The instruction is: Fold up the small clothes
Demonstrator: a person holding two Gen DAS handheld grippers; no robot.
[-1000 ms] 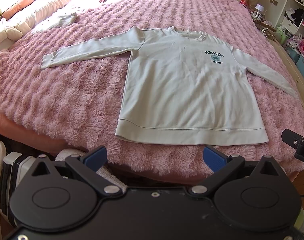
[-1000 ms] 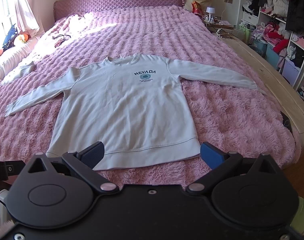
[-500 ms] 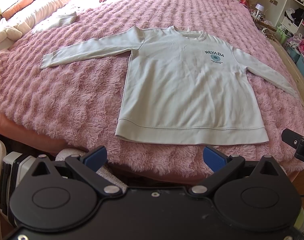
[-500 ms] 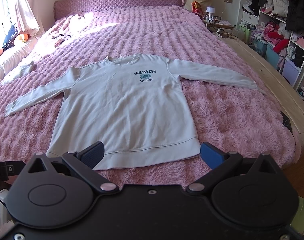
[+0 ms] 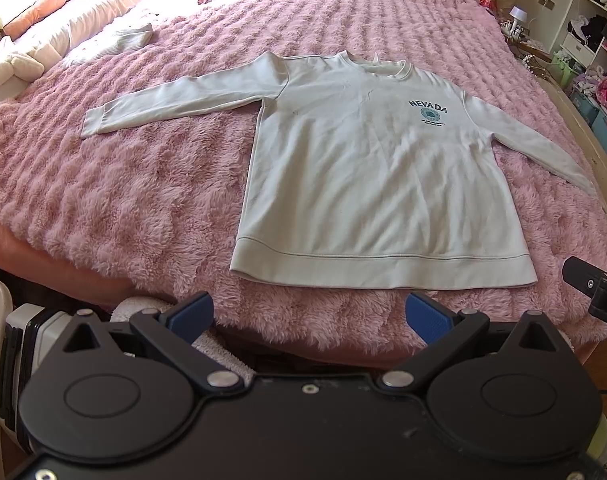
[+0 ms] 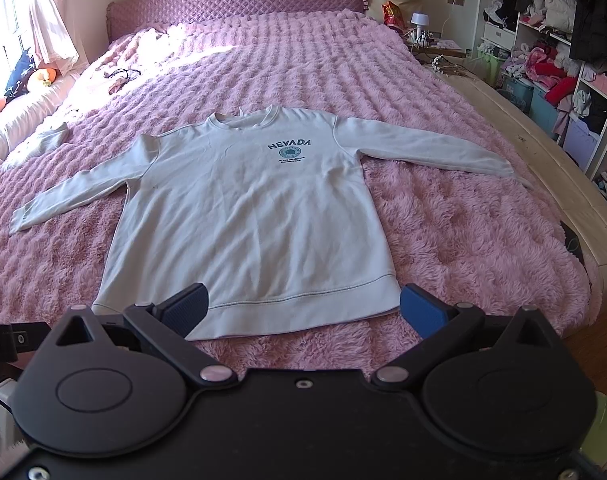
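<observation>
Both wrist cameras are looking from the foot of the bed [image 5: 103,184] toward its headboard [image 6: 239,0], low and near the edge. The left view is sitting more to the left; both are sharing the same sweatshirt [image 6: 255,216] and pink cover.

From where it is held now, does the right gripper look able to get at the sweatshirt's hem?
Probably yes. The right gripper has its jaws open and hangs just short of the sweatshirt's hem, which lies flat on the pink blanket with nothing on it or in between.
</observation>
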